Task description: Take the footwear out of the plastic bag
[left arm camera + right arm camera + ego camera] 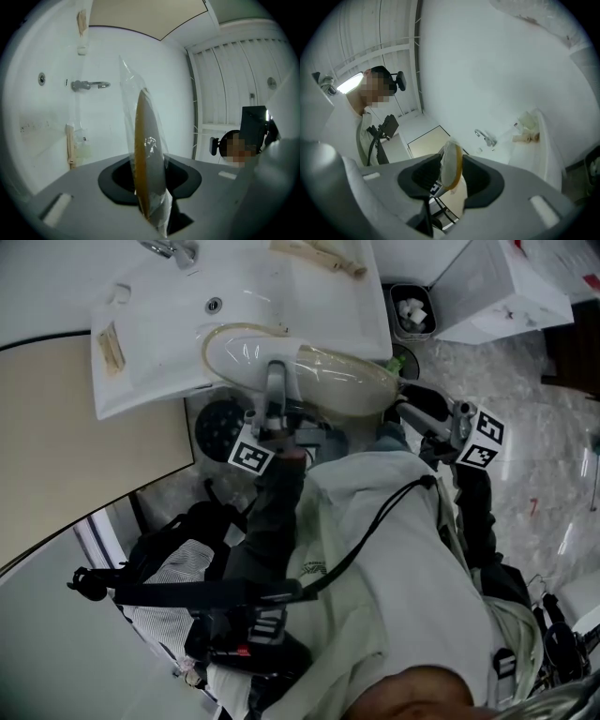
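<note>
Clearly, the slipper (309,371) is light and flat with some flex, and the thin bag (125,82) round it is slick and crinkly, so a pinch on film alone would slide. It hangs above the basin (328,296), held out between both tools. The left gripper (149,187) pinches the sole edge-on through the film. The right gripper (450,174) has its pads against the far right end. Best hold, I judge: the bare sole rim, with the other tool on the bag's loose mouth.

Basin (309,287) close ahead.
Its rim crowds the bagged slipper (337,381); you have open floor (544,418) rightward, near the bin (411,310).
</note>
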A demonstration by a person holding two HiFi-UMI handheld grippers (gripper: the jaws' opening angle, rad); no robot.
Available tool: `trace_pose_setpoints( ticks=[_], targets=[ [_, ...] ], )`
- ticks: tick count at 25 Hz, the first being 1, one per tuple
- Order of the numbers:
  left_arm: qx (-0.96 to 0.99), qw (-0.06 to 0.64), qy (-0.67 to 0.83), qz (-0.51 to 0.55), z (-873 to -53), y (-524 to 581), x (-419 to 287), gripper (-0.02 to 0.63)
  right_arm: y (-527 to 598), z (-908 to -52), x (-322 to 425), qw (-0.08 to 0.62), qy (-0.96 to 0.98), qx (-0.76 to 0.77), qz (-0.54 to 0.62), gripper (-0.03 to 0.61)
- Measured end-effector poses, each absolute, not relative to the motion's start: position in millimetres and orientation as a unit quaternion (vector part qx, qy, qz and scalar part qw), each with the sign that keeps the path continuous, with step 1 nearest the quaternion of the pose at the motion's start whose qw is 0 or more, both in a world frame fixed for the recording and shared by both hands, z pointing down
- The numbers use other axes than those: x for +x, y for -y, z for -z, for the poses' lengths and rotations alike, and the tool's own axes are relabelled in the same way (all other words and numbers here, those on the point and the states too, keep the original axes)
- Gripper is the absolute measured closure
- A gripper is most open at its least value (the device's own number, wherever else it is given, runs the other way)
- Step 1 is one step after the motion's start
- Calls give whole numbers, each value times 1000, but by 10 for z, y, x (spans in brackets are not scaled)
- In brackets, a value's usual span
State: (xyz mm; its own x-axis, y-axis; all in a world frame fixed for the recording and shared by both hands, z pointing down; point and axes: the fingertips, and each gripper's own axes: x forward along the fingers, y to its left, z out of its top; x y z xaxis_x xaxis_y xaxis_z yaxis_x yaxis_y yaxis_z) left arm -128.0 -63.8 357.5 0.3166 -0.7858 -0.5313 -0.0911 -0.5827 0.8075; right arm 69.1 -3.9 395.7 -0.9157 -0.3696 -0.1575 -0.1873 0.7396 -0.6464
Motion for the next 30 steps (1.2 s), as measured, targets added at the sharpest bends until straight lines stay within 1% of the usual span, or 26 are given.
trace_pose_setpoints(
  ticks=[3,5,8,11,18,30],
  targets=[
    [725,336,324,507,-3583,647,-1394,514,83,-3928,809,142,-922,-179,314,445],
    [719,331,338,509,-3591,651,-1463,515,87,-3915,864,132,-925,-197,297,445],
    [692,330,346,541,-3591,661,-1595,518,78,-3932,843,118,-928,-211,284,444],
    [668,326,347,572,-3556,672,-1670,518,88,-3984,722,126,-919,-224,298,445],
    [650,326,324,605,-3458,640,-1617,518,190,-4000,486,134,-906,-237,324,445],
    [652,330,316,605,-3437,613,-1475,518,257,-3903,397,144,-904,-204,348,450]
  ],
)
